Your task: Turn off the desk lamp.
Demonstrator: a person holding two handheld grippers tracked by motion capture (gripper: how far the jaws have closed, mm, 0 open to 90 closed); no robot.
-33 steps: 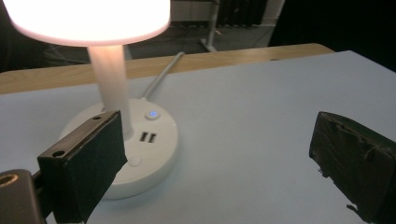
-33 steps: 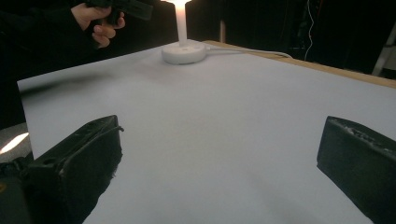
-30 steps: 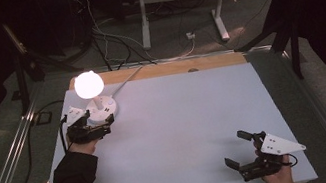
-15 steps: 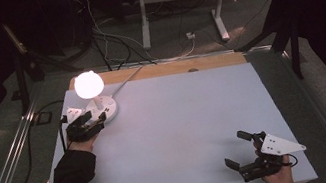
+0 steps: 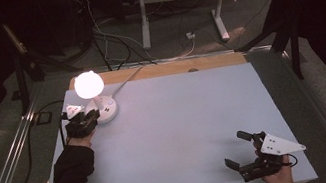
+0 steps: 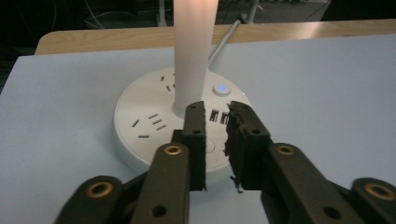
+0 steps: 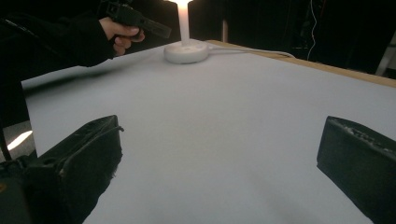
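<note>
The table [image 5: 183, 133], covered in a pale sheet, is the largest item, and the lamp [image 5: 96, 100] serves as the landmark: it stands lit near the far left corner, its round white base [image 6: 154, 126] flat on the sheet and its white cord [image 5: 123, 78] running off over the wooden far edge. Apart from the lamp and the two tools the sheet carries nothing, so open room lies all the way from the base across to the right edge and back to the near edge; the tight side is behind and left of the lamp, where the table's edges come close. The work in hand appears to be operating the lamp from its base: the globe glows and a small blue-lit button [image 6: 221, 88] shows on the base just beside the stem [image 6: 194, 51], so any switching off is judged not yet done. The left gripper [image 6: 216, 128] hangs over the near part of the base, in front of the stem; its jaws have just been closing and now stand nearly together, with a narrow gap and nothing between them. Whether the tips touch the base cannot be told. The right gripper [image 5: 241, 149] rests well apart from the lamp, at the near right corner, jaws wide apart and empty.
</note>
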